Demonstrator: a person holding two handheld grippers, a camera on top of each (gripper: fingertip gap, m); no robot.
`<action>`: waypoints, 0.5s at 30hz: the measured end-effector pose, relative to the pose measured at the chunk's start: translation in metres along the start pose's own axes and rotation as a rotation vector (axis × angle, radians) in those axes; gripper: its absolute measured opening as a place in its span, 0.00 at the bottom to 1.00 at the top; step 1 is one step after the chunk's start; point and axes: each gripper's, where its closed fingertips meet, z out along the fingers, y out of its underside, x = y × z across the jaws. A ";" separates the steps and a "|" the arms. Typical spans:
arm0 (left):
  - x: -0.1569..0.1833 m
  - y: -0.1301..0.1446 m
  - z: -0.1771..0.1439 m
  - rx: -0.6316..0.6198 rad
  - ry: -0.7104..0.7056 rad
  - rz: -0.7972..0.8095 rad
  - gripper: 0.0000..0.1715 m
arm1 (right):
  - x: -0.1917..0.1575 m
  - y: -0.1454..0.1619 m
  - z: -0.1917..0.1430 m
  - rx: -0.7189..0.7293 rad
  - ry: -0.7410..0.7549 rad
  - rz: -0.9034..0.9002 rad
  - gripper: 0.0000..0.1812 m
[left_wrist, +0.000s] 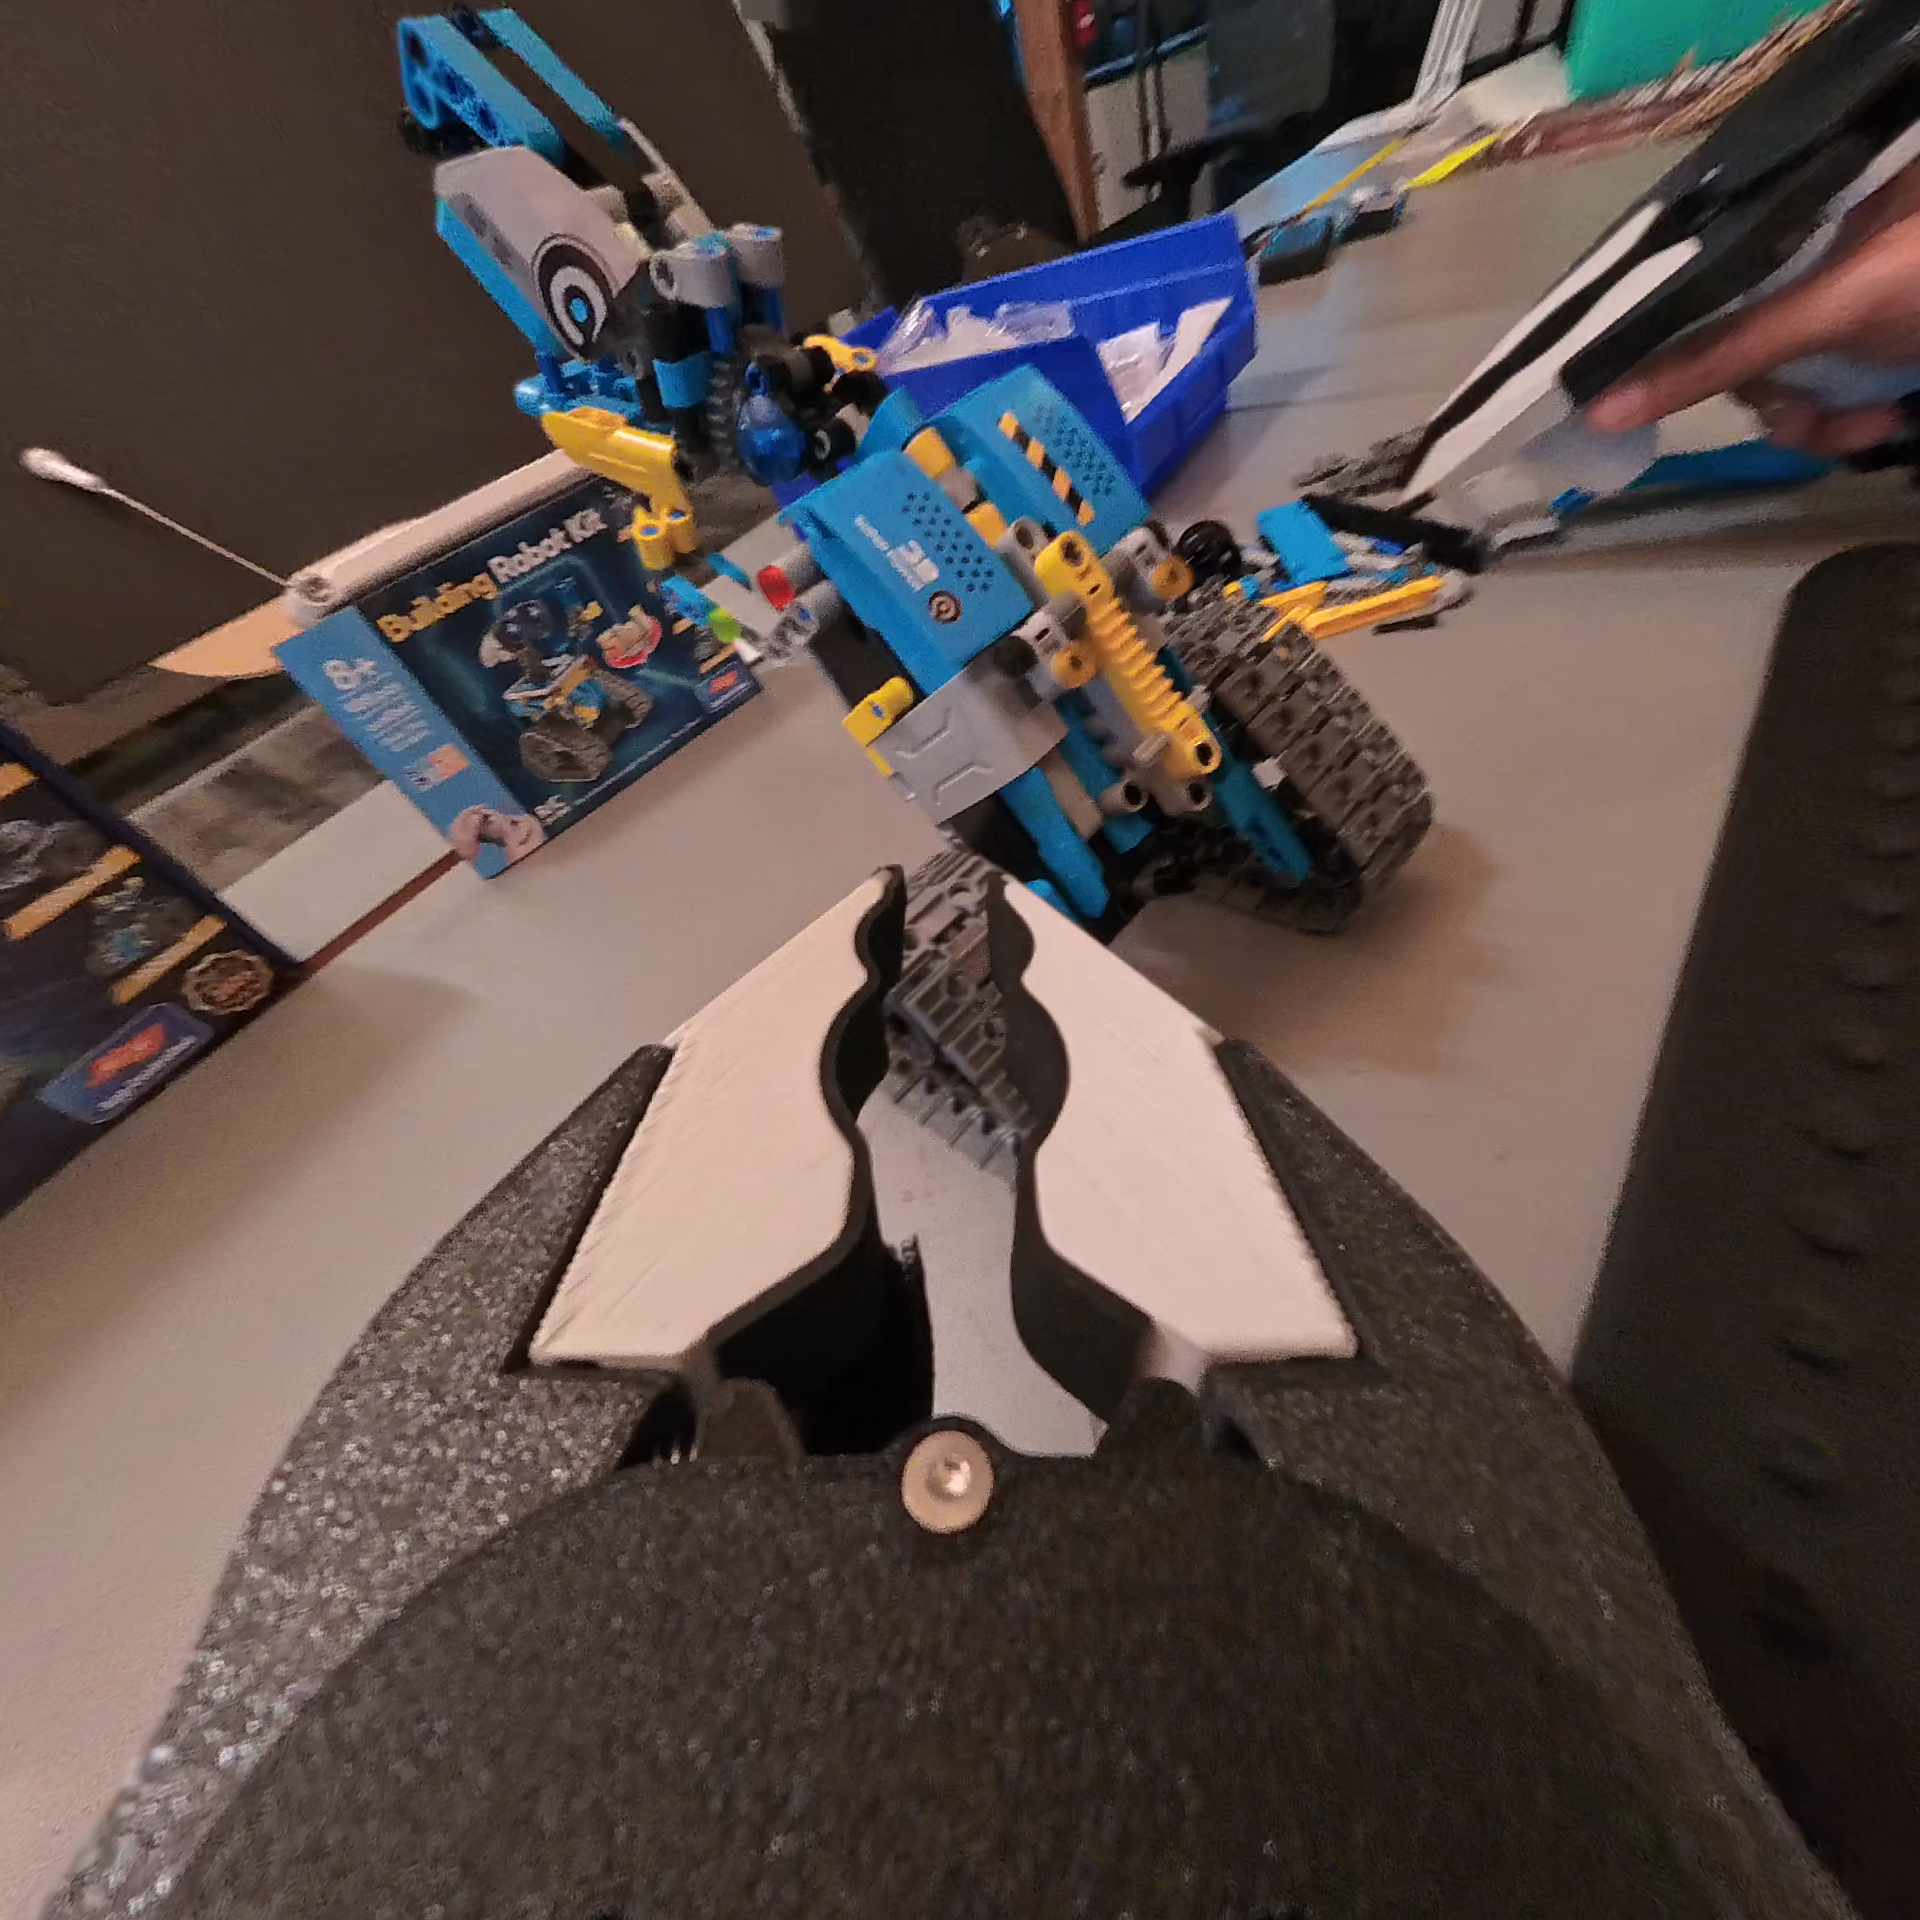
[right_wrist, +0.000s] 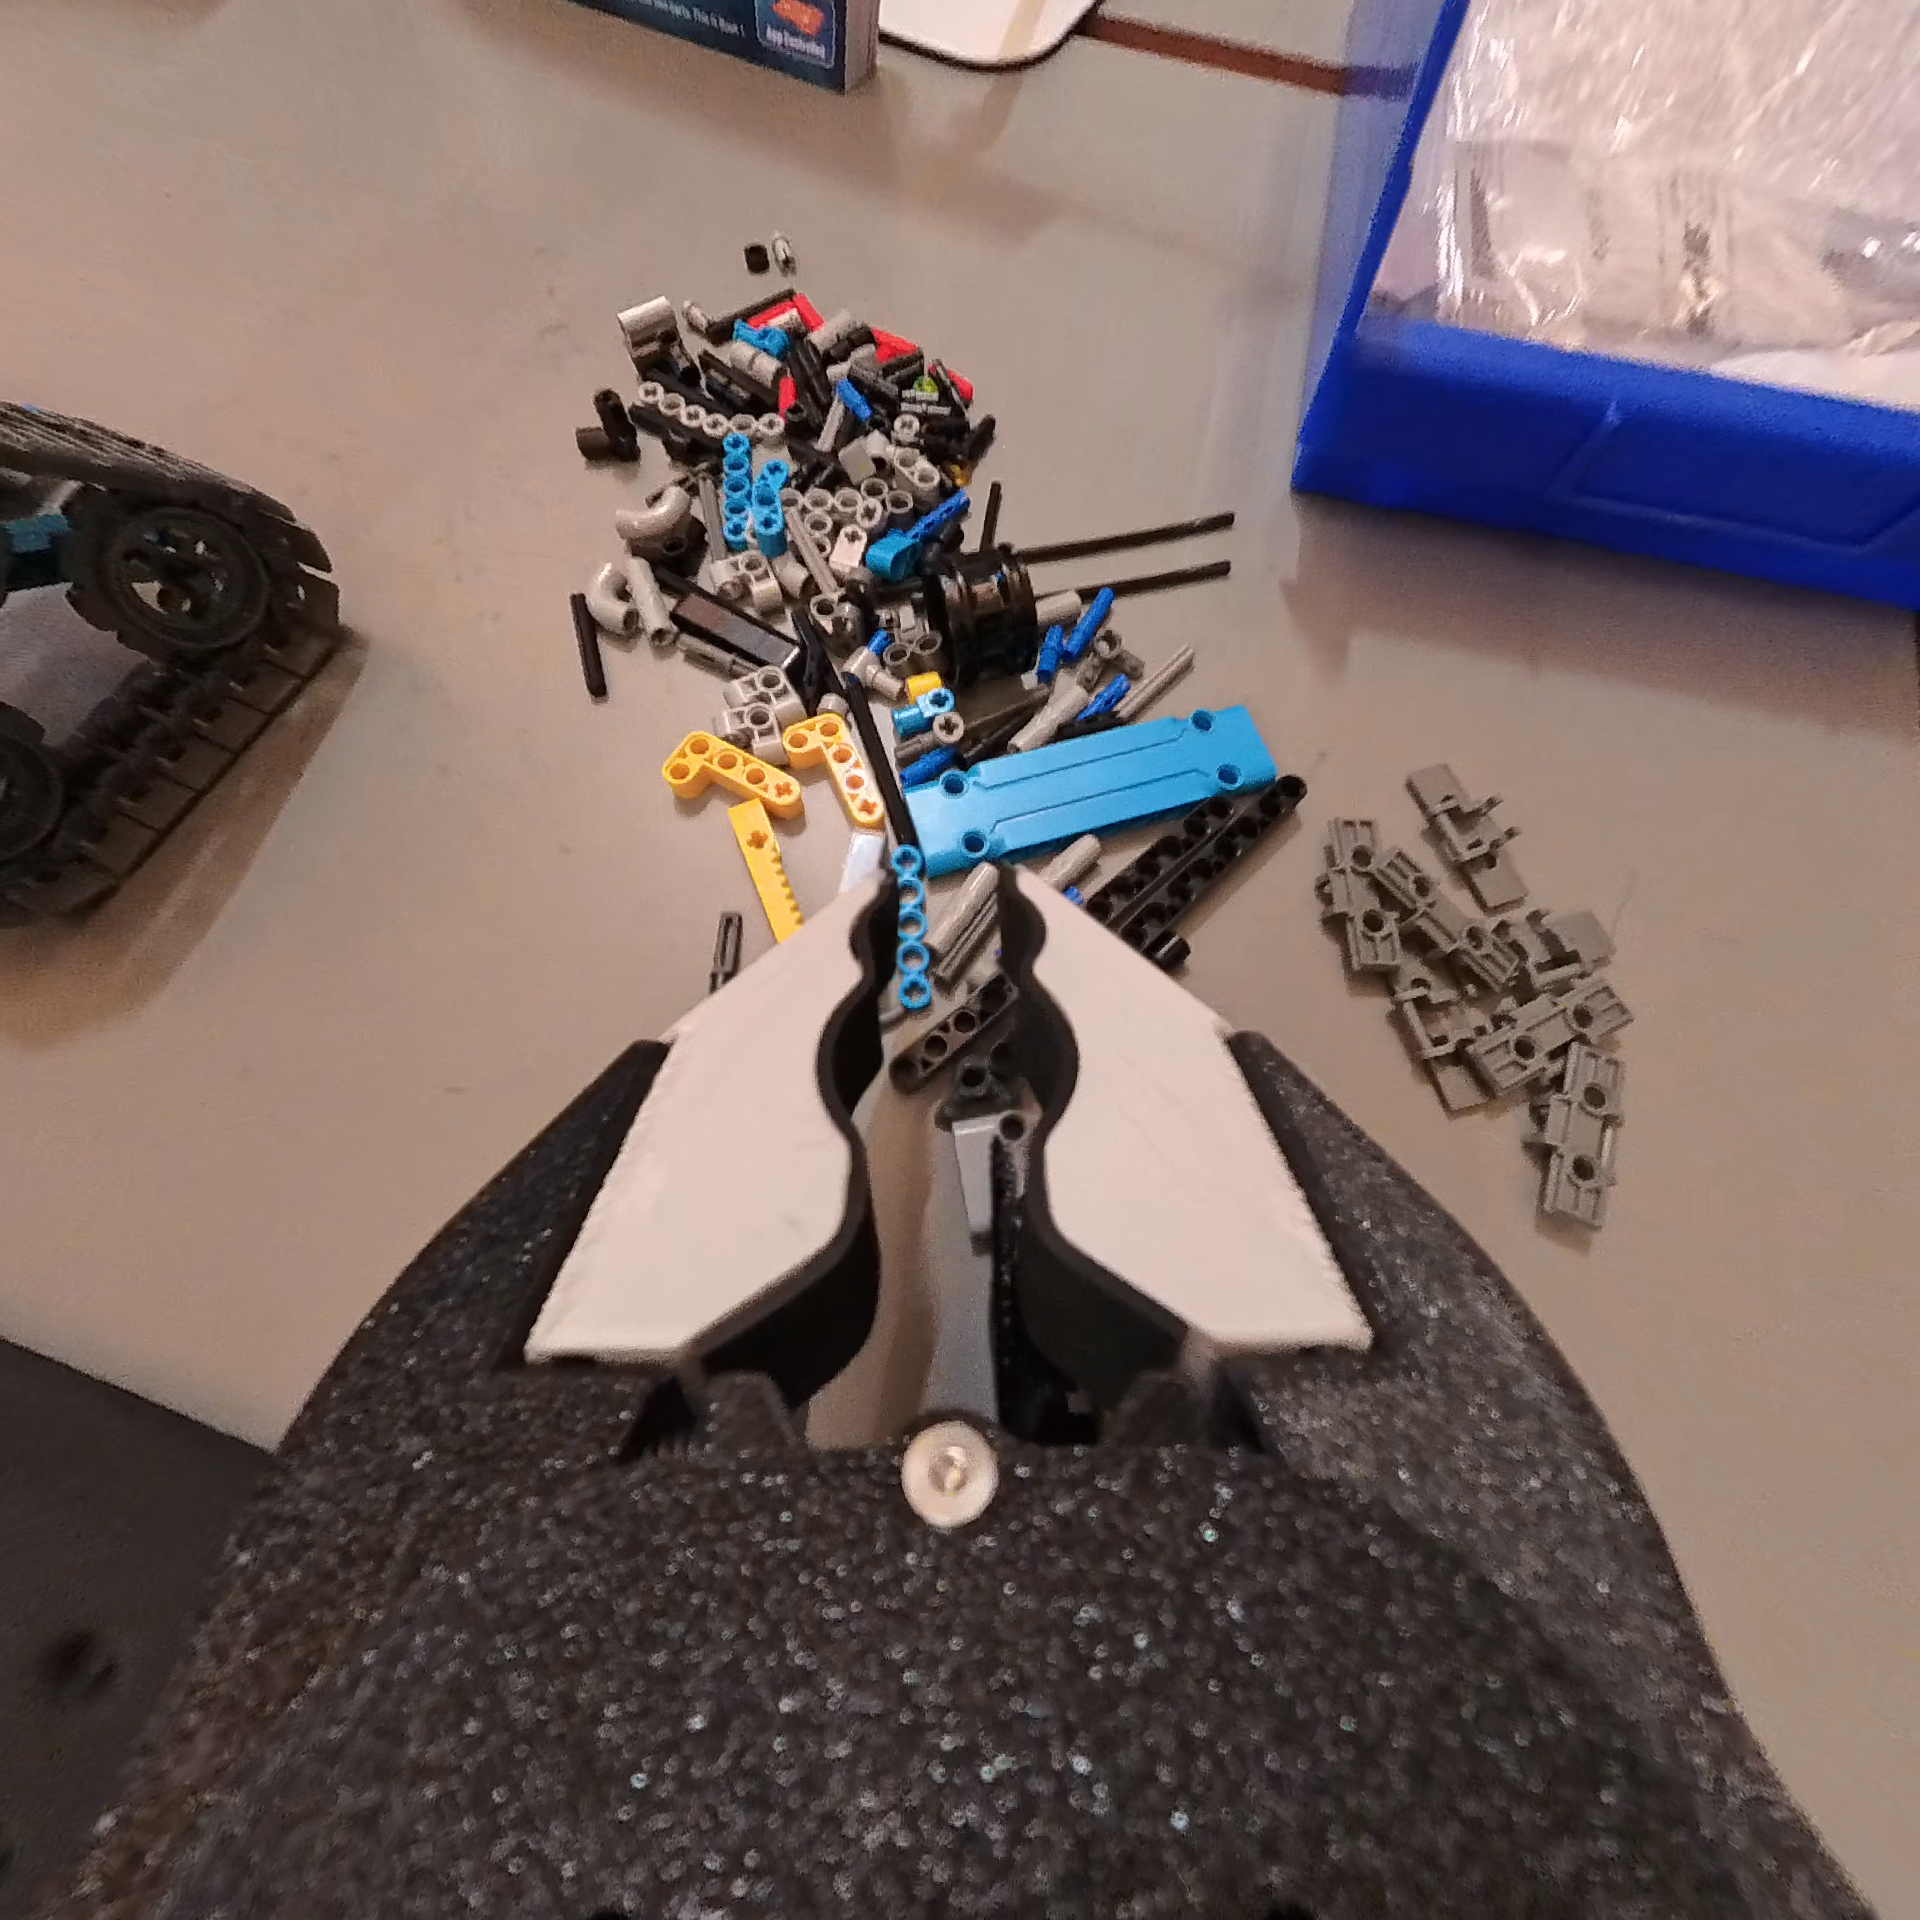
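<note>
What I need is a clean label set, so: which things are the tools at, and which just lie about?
At the tools:
- left tool: grey track of the tracked toy robot, seen between its fingers
- right tool: over the loose parts pile, small blue beam at its tips

Lying about:
- blue bin
- grey track links
- kit box

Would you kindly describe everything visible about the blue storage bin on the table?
The blue bin looks like moulded plastic, with an open top and a lower front lip. It rests upright on the grey table, beyond the loose pile of building pieces and apart from it. Crinkled clear plastic bags fill it. Neither gripper touches it.
</note>
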 end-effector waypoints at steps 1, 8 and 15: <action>0.003 -0.001 0.000 0.005 0.024 -0.019 0.08 | 0.000 -0.004 -0.001 0.021 0.011 -0.011 0.10; 0.031 -0.006 0.000 0.033 0.215 -0.128 0.08 | -0.077 -0.055 -0.017 0.271 -0.231 -0.115 0.12; 0.033 -0.024 0.000 0.112 0.318 -0.302 0.08 | -0.219 -0.075 -0.027 0.405 -0.647 -0.307 0.10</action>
